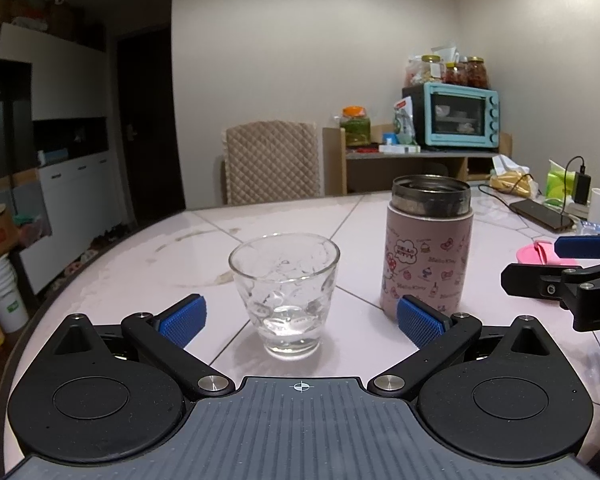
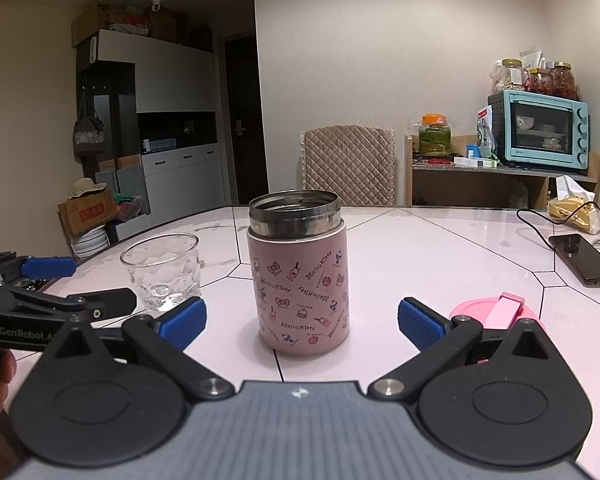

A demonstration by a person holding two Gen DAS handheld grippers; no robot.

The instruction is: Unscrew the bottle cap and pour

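Left wrist view: the left gripper (image 1: 300, 322) sat low over the pale tiled table (image 1: 204, 232) with its blue-padded fingers (image 1: 182, 320) spread wide and released, nothing between them. Just ahead stood a clear glass (image 1: 285, 294), upright, with a little water in the bottom. To its right, apart from it, stood the pink bottle (image 1: 427, 246), upright, its steel mouth uncovered. At the far right edge the right gripper (image 1: 556, 268) reached in, and behind it lay the pink cap (image 1: 538, 254) flat on the table. Farther back a black phone (image 1: 542, 214) lay on a cable, then a quilted chair back (image 1: 270, 162) and a teal oven (image 1: 452, 116) on a shelf.

In the right wrist view, the right gripper (image 2: 302, 322) also hung released, fingers wide apart, framing the bottle (image 2: 298, 272) without touching it. Nothing stood between the pads and the bottle. The cap (image 2: 496, 314) lay just right of the right finger, partly hidden behind it. The left gripper (image 2: 66, 284) entered from the left, beside the glass (image 2: 162, 270). The bottle's body was pink with small printed cartoon figures and lettering; its threaded metal rim was bare and the inside looked dark.
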